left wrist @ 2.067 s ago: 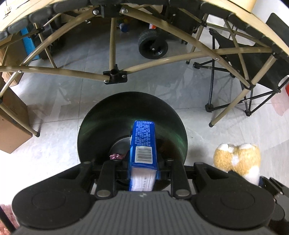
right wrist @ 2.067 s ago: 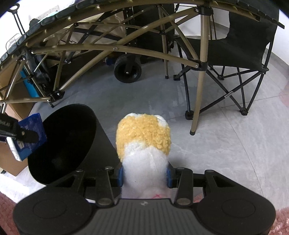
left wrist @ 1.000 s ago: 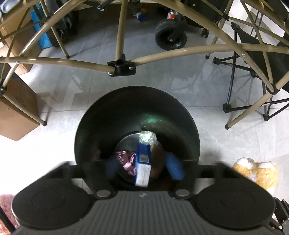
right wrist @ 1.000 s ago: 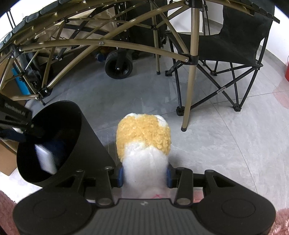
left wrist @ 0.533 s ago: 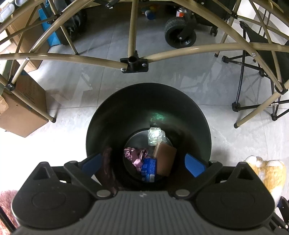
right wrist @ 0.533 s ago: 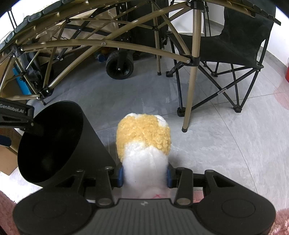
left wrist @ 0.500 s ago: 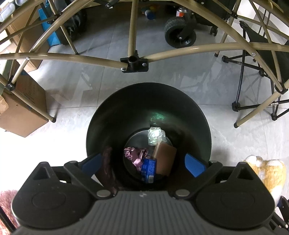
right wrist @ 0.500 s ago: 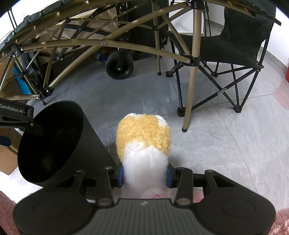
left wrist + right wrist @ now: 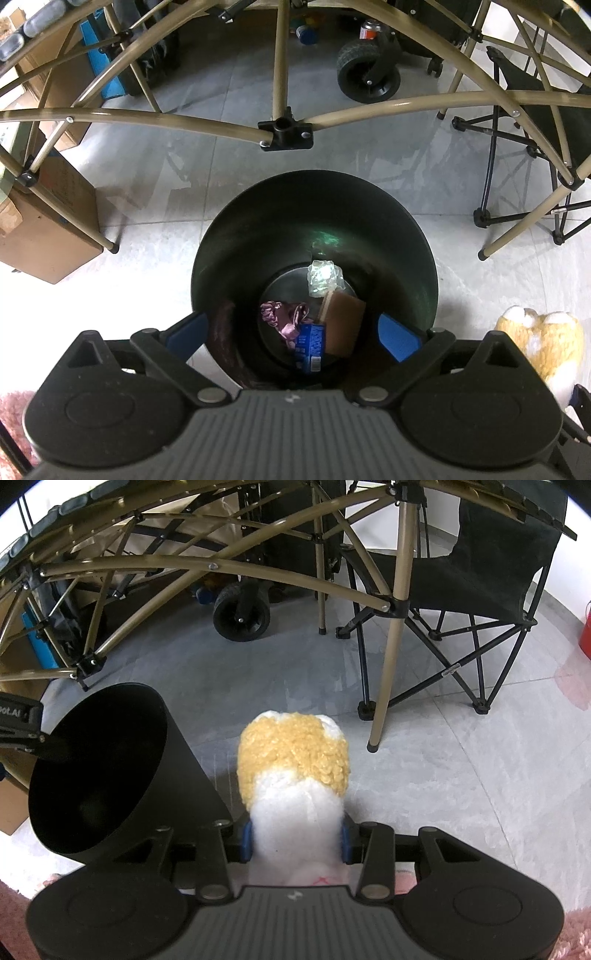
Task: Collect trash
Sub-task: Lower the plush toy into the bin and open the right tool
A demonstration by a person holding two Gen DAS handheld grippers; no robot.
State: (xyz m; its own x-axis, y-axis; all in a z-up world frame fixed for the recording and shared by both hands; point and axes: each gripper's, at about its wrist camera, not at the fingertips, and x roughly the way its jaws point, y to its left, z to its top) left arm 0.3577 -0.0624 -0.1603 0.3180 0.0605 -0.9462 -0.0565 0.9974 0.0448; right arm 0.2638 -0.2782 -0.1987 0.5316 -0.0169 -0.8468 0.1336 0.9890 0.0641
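Looking down through the left wrist camera, the left gripper hangs over the mouth of the black bin, its blue pads spread wide with nothing between them; the jaws have just been opening. At the bin's bottom lie the blue carton, a purple wrapper, a brown pad and a crumpled clear wrapper. The carton lies below the parted jaws, which suggests it was let go from straight above so it would land inside. On the far side of the bin stand the tan legs of a folding frame; a cardboard box sits to the left.

From the right wrist camera, the right gripper is clenched on a yellow-and-white plush toy, whose body bulges out past the pads. It is held just right of the bin, probably waiting its turn at the opening. A folding chair stands far right.
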